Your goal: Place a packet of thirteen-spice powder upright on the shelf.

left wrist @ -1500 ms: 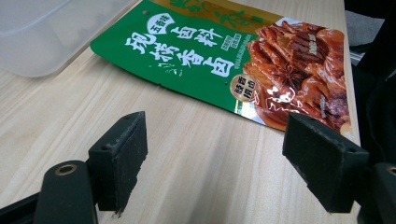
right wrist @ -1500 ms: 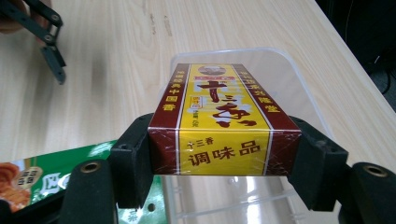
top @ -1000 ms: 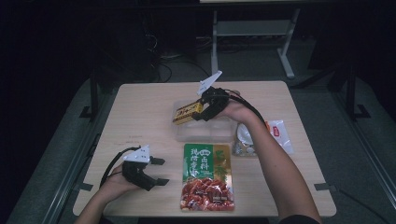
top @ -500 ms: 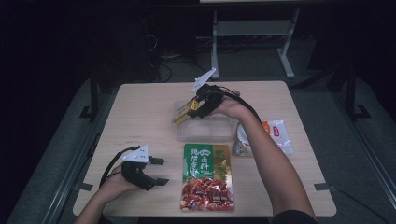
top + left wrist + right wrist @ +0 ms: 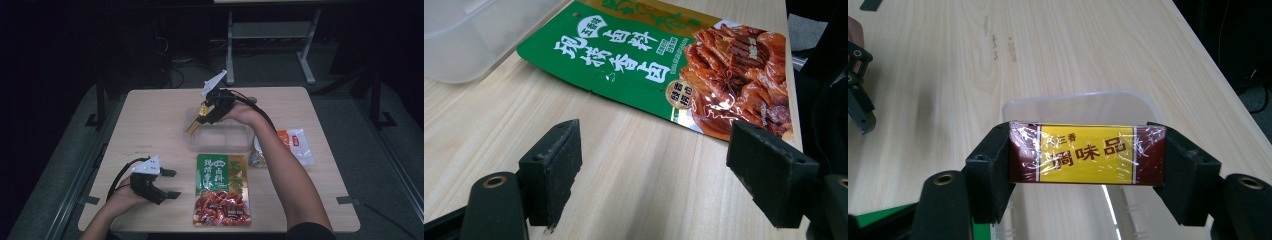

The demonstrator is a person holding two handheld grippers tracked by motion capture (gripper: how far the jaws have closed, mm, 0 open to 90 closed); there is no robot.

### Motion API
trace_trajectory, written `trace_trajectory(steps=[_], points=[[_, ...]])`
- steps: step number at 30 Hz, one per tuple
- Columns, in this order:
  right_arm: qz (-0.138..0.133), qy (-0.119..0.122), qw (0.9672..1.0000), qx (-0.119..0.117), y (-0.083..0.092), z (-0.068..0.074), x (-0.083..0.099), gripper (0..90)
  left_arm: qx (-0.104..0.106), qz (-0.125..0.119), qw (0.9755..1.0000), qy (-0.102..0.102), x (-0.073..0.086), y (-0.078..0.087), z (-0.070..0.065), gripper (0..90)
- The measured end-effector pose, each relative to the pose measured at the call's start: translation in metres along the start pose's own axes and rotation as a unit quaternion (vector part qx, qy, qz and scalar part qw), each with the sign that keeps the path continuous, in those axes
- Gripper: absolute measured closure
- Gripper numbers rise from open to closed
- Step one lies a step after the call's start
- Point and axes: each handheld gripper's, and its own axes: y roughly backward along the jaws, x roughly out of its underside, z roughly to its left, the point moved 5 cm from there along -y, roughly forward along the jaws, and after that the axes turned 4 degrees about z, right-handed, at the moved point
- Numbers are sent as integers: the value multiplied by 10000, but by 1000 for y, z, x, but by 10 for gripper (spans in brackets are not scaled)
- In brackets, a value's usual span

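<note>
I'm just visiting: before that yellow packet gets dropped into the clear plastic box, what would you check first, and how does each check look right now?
1. Right hand-held gripper grips the yellow packet at both ends: ok.
2. Packet is over the clear box: ok, it hangs tilted above the box's left end.
3. Box is open, no lid on top: ok.
4. Room inside the box: cannot tell for certain; it looks empty.
5. Left hand-held gripper is out of the way: ok, it rests open near the table's front edge, beside the green pouch.
</note>
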Motion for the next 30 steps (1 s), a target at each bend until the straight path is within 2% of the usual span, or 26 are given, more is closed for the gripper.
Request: trace_trajectory(steps=[16, 30], points=[[-168, -35, 9998, -49, -12, -3, -14, 314, 20, 33, 10000, -39, 0, -1, -1, 218], [-23, 54, 9999, -127, -31, -1, -24, 313, 69, 26, 10000, -38, 0, -3, -3, 217]])
